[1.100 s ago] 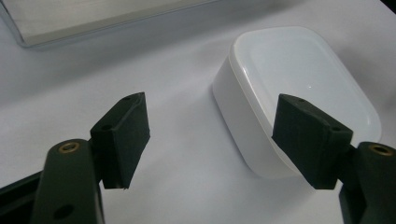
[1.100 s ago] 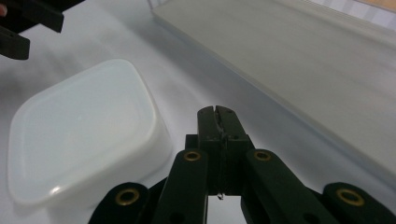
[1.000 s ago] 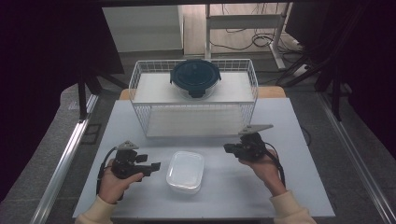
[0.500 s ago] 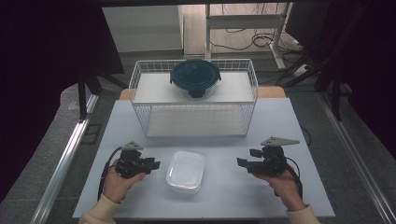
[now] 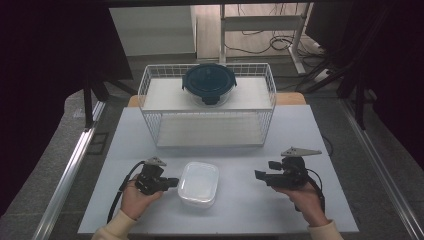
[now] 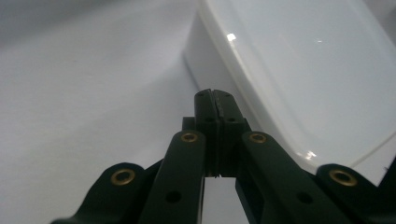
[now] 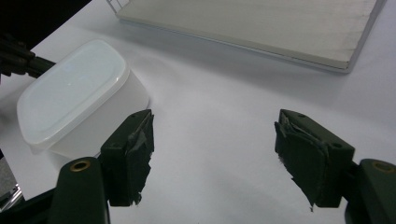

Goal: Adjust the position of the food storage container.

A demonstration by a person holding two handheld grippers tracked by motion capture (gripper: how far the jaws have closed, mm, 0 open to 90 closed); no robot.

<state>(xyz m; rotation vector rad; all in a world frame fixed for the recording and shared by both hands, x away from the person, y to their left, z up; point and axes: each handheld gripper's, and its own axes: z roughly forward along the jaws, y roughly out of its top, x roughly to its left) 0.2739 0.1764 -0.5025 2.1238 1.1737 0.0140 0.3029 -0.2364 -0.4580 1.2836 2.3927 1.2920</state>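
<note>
high view: the left gripper point(image 5: 170, 182) sits at the near left of the white table point(image 5: 310, 130), held in the person's left hand point(image 5: 134, 200). its jaws have just been closing and now stand clenched, tips pointing right at the left wall of the white lidded container point(image 5: 199, 182). from this height contact between tips and wall cannot be judged. the right gripper point(image 5: 260, 175) sits at the near right, held in the right hand point(image 5: 302, 197), well apart from the container, jaws released and grasping nothing. the container lies near the front edge of the table, between the two grippers. beyond it stands a white wire basket point(image 5: 150, 95) with a round dark-lidded bowl point(image 5: 208, 84) on its upper shelf.

left gripper view: the two black jaws meet tip to tip with nothing between them. the left gripper point(image 6: 215, 98) ends just beside the container point(image 6: 299, 70) wall, below the lid rim.

right gripper view: the jaws stand wide apart over bare table, with nothing between the pads. the right gripper point(image 7: 212, 140) faces the container point(image 7: 74, 88), which lies to the far left, and the basket base point(image 7: 261, 23) lies beyond.

count: two grippers, one white container, one wire basket, one lidded bowl.
</note>
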